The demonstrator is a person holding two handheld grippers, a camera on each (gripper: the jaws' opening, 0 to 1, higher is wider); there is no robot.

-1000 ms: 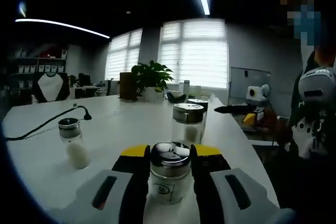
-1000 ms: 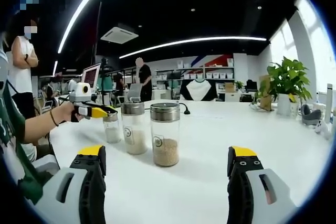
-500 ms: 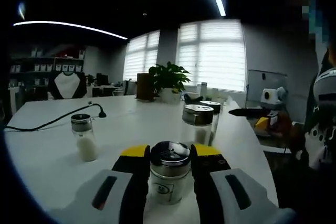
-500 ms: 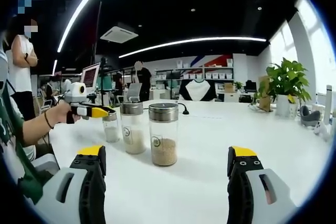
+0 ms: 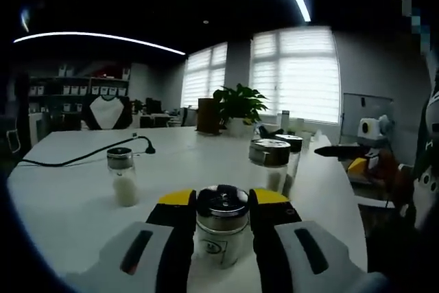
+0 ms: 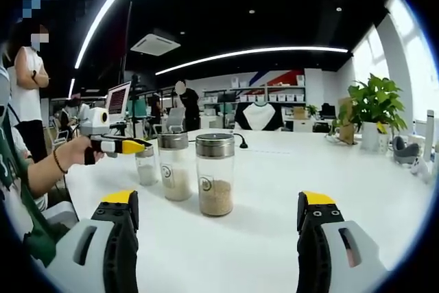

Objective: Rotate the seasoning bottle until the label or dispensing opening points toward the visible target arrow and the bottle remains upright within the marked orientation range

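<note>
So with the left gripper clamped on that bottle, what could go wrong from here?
The left gripper grips the seasoning bottle just under its metal lid; it might slip or tilt while turning. Two bottles stand close ahead, so a swing could knock them. No target arrow is visible, so alignment is hard to judge.

1. No words, brand names or numbers are legible in either view.
2. The seasoning bottle [image 5: 221,232] carries a small round emblem on a pale label, too blurred to read.
3. Two jars [image 6: 215,174] show similar unreadable round marks.
</note>
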